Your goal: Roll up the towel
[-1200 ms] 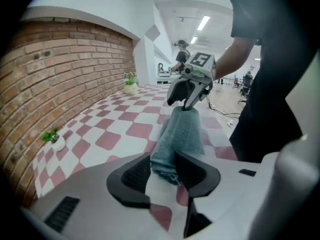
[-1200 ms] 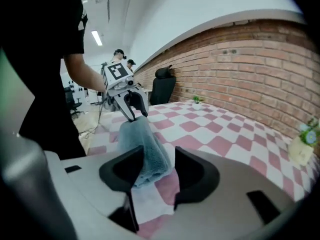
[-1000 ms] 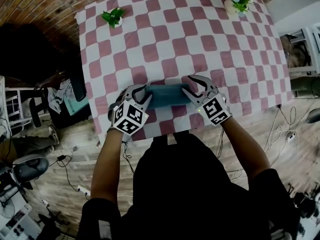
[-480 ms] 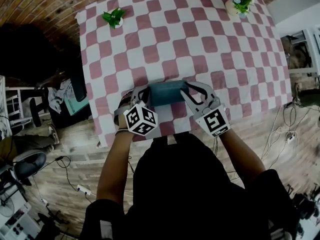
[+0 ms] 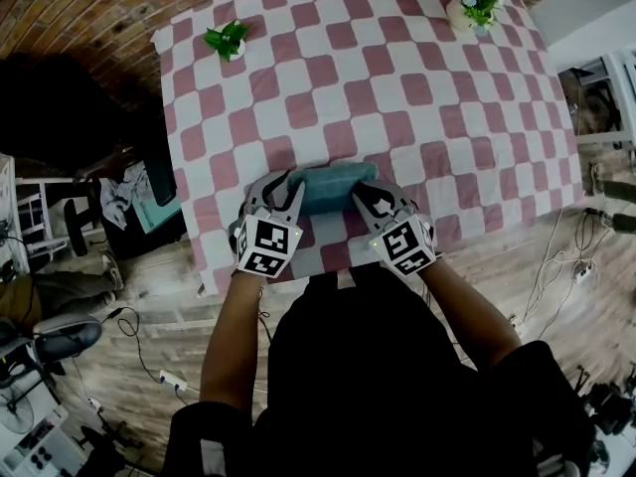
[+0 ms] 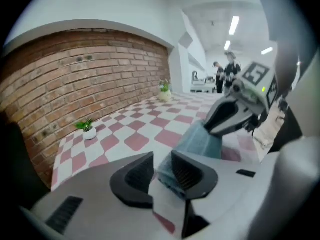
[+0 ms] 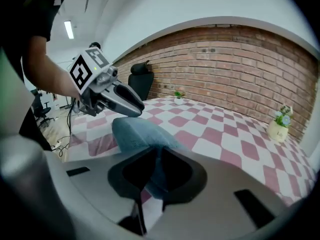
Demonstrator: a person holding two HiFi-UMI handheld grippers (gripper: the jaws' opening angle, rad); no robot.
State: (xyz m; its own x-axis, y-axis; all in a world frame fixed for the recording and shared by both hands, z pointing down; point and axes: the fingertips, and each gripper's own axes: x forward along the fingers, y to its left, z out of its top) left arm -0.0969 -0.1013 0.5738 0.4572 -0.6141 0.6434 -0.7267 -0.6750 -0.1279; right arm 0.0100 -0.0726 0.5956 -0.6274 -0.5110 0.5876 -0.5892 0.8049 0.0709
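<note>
The teal towel (image 5: 333, 185) lies as a short thick roll across the near edge of the checked table (image 5: 397, 87). My left gripper (image 5: 281, 189) is at its left end. Its jaws are opening, and the towel's end (image 6: 200, 141) rests against the right finger (image 6: 192, 171) with a gap to the other one. My right gripper (image 5: 366, 195) is at the right end. Its jaws (image 7: 157, 156) are closing, with a fold of towel (image 7: 137, 131) pinched between them. Each gripper view shows the other gripper across the roll: the right gripper (image 6: 235, 116) and the left gripper (image 7: 117, 96).
Two small potted plants (image 5: 227, 36) (image 5: 477, 6) stand at the table's far corners. The table's near edge runs just under the grippers. A brick wall backs the table; a chair (image 5: 149, 182), cables and clutter lie on the floor at the left. People (image 6: 225, 74) stand far off.
The right gripper has slid left and closed in on the towel's right end. The left gripper swung right, then back left. The roll sits slightly farther up the table.
</note>
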